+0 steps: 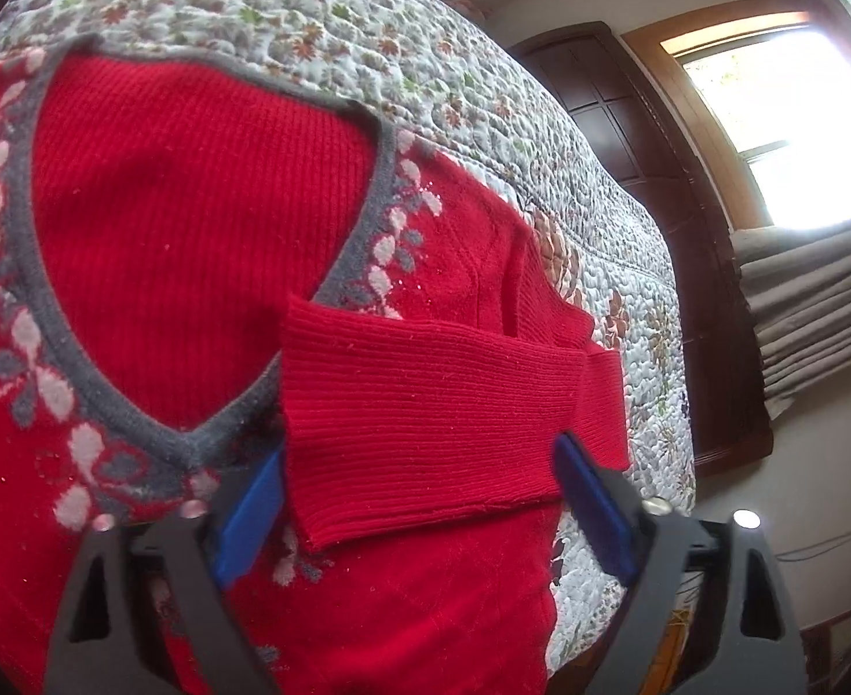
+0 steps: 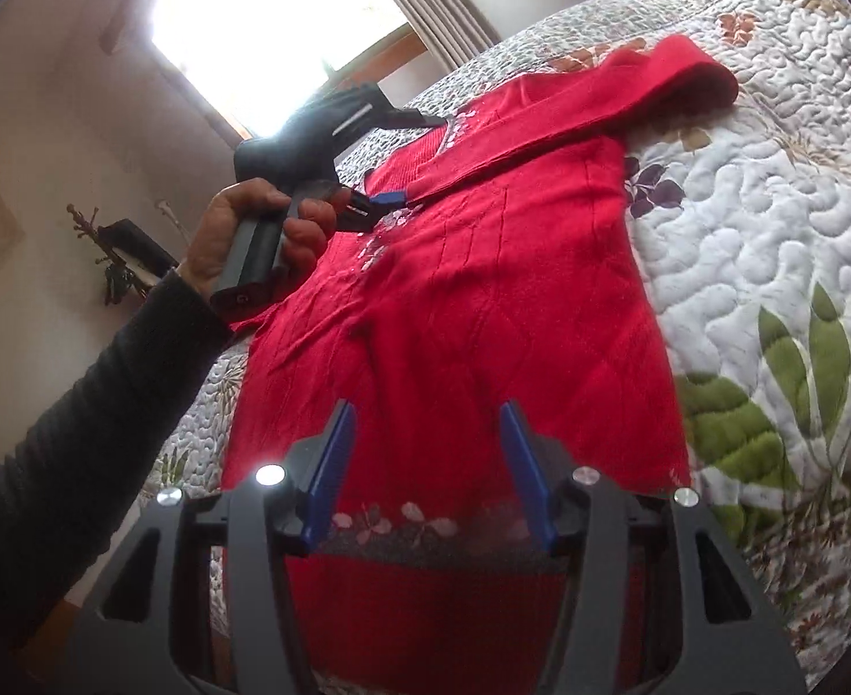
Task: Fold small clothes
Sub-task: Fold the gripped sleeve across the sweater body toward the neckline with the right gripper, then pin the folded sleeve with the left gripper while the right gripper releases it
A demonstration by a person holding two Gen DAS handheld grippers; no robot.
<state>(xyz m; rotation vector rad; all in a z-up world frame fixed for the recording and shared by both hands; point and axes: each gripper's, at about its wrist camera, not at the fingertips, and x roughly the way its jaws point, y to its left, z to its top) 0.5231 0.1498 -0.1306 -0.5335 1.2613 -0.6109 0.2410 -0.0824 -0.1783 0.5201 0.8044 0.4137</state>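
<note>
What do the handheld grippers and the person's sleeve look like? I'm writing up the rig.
Each gripper, left gripper and right gripper, has dark grey angular arms, flat blue finger pads and round silver bolts. The left gripper has a dark grey box handle. The sleeve is dark grey knit.

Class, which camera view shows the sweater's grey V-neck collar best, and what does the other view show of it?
The left wrist view: the collar fills the frame's left side, its grey trim and V-point clear. In the right wrist view the collar is far, small, and partly behind the left gripper.
</note>
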